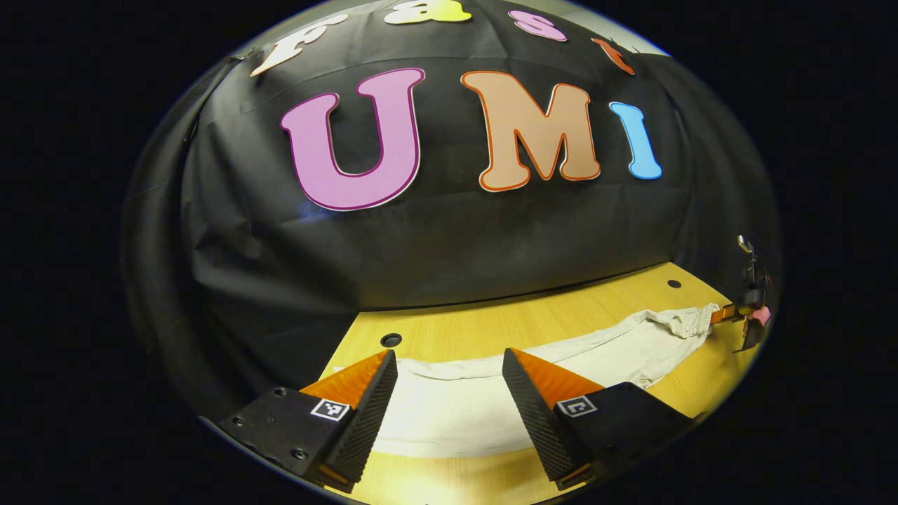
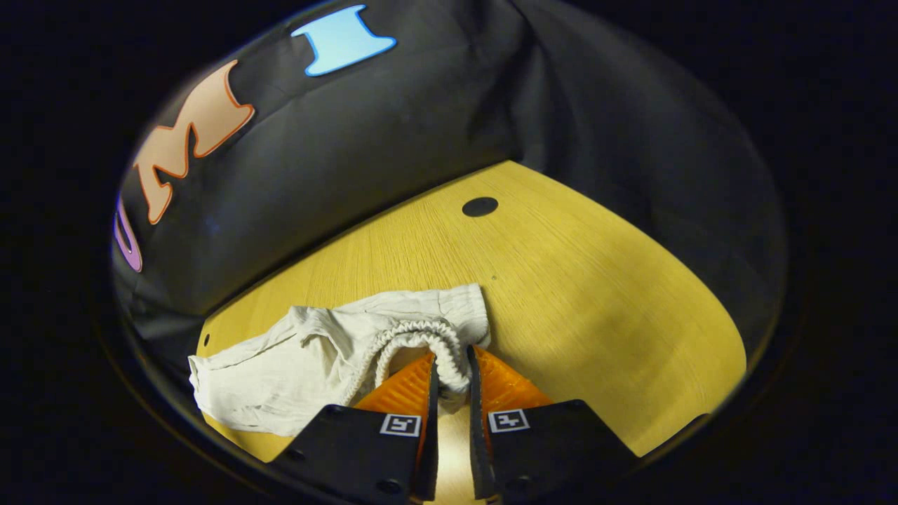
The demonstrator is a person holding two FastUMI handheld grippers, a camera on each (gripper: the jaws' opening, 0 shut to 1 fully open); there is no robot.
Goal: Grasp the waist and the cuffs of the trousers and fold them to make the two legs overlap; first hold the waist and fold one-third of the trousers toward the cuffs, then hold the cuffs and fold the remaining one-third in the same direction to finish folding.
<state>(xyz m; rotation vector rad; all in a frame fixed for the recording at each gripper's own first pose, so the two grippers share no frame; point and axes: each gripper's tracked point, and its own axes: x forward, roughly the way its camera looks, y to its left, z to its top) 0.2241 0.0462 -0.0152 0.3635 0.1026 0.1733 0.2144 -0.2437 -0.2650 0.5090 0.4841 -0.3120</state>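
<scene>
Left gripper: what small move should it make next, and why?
Probably lower and close on the cuff end of the trousers. The left gripper hangs open with cloth lying between its fingers, ungripped, while the right gripper already pinches the elastic waistband. Both ends must be held before the legs can be folded over.

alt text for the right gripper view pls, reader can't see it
The right hand-held gripper is closed on the elastic waistband of pale trousers, which lie bunched on a wooden table. A dark round hole marks the tabletop beyond, with black cloth behind it.
</scene>
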